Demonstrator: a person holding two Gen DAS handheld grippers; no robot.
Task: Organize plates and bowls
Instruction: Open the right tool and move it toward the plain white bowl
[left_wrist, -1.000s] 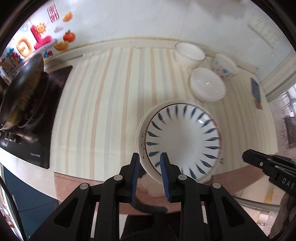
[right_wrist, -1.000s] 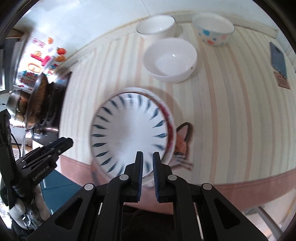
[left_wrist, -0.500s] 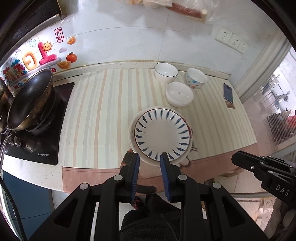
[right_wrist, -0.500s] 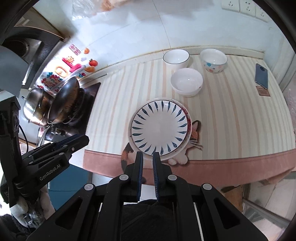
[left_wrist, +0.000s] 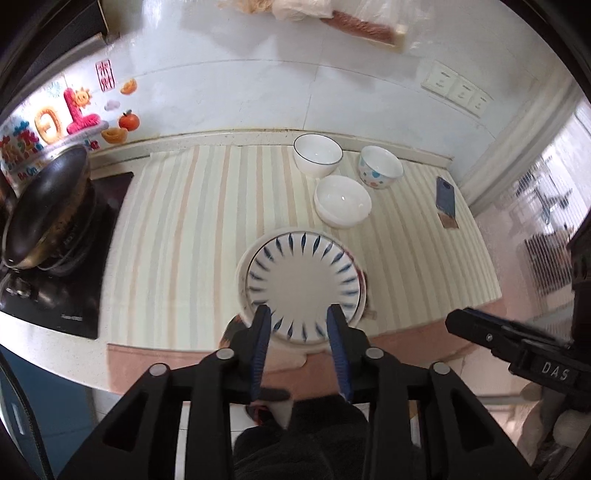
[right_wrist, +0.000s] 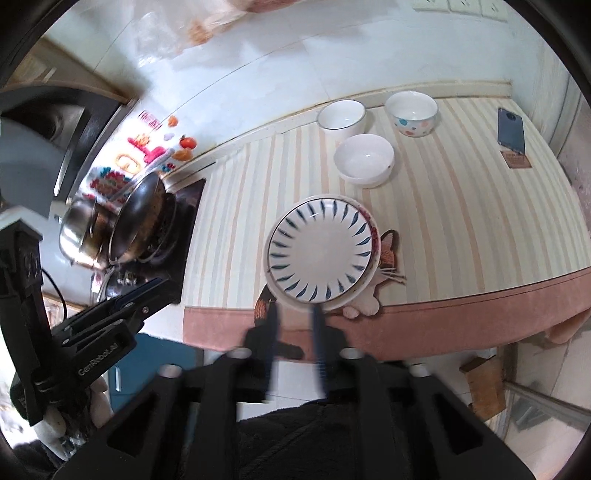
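Note:
A white plate with blue dashes (left_wrist: 303, 280) lies stacked on a larger plate near the counter's front edge; it also shows in the right wrist view (right_wrist: 320, 252). Behind it stand three bowls: a shallow white bowl (left_wrist: 342, 199), a blue-rimmed white bowl (left_wrist: 317, 153) and a spotted bowl (left_wrist: 379, 170). My left gripper (left_wrist: 300, 314) is open and empty, held above the plates' near rim. My right gripper (right_wrist: 295, 308) is open and empty, just in front of the plates, and blurred.
A striped cloth (left_wrist: 207, 229) covers the counter. A black wok (left_wrist: 40, 210) sits on a hob at the left. A phone (left_wrist: 445, 192) lies at the right end. The tiled wall (left_wrist: 258, 85) runs behind.
Both grippers have pulled back and up from the plate stack, so more counter shows. Both jaws have opened wider.

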